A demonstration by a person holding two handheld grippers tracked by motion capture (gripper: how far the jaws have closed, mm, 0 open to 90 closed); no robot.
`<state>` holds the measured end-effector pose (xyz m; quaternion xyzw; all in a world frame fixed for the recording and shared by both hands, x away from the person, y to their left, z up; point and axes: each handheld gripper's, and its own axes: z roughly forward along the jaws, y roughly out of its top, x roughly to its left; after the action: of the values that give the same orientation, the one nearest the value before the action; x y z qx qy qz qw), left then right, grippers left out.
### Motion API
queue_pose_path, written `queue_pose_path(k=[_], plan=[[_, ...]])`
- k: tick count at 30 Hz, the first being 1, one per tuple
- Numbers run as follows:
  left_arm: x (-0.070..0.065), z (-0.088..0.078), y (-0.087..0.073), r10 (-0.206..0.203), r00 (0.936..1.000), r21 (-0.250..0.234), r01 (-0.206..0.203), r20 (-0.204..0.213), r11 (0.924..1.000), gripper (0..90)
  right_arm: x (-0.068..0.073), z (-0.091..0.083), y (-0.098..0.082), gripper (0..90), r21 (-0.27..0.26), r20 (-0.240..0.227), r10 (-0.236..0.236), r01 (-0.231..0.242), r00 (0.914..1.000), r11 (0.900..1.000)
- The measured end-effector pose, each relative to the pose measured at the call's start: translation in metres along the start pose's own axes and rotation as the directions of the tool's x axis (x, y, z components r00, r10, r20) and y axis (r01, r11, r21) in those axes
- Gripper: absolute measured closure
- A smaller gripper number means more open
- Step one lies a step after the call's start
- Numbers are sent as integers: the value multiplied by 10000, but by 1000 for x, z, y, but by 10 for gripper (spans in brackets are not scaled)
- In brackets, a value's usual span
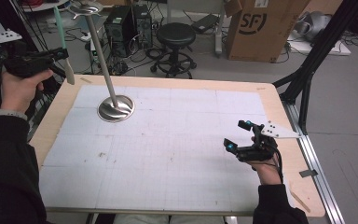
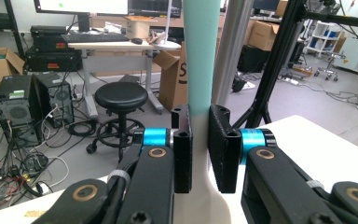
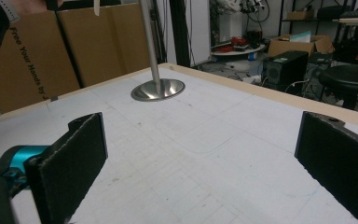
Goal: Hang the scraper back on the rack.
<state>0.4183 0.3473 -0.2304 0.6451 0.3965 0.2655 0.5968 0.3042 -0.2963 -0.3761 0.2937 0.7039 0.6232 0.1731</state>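
Observation:
My left gripper is raised beyond the table's far left corner and is shut on a long utensil with a teal upper part and a cream lower end, held nearly upright. In the left gripper view both pads press on the utensil at my left gripper. A steel stand has a round base on the white mat, and its slanted pole rises to a small dish on top. My right gripper hovers low over the mat's right side, open and holding nothing; its jaws stand wide apart, facing the stand's base.
The table has a wooden rim around the gridded mat. Behind it stand a black stool, computer towers, a cardboard box and floor cables. A black frame leg rises at the right edge.

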Motion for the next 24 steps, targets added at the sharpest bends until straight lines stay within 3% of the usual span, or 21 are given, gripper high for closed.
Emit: queue_pose_path(k=[15,24], plan=[[-8,2,-1,217,9980,185,-229,588,9996,806,1,1,0,10,29,-14,-23,23,10000,10000],[-14,13,-4,222,9989,294,-235,422,9993,806,0,0,0,10,63,-9,7,-7,10000,10000]])
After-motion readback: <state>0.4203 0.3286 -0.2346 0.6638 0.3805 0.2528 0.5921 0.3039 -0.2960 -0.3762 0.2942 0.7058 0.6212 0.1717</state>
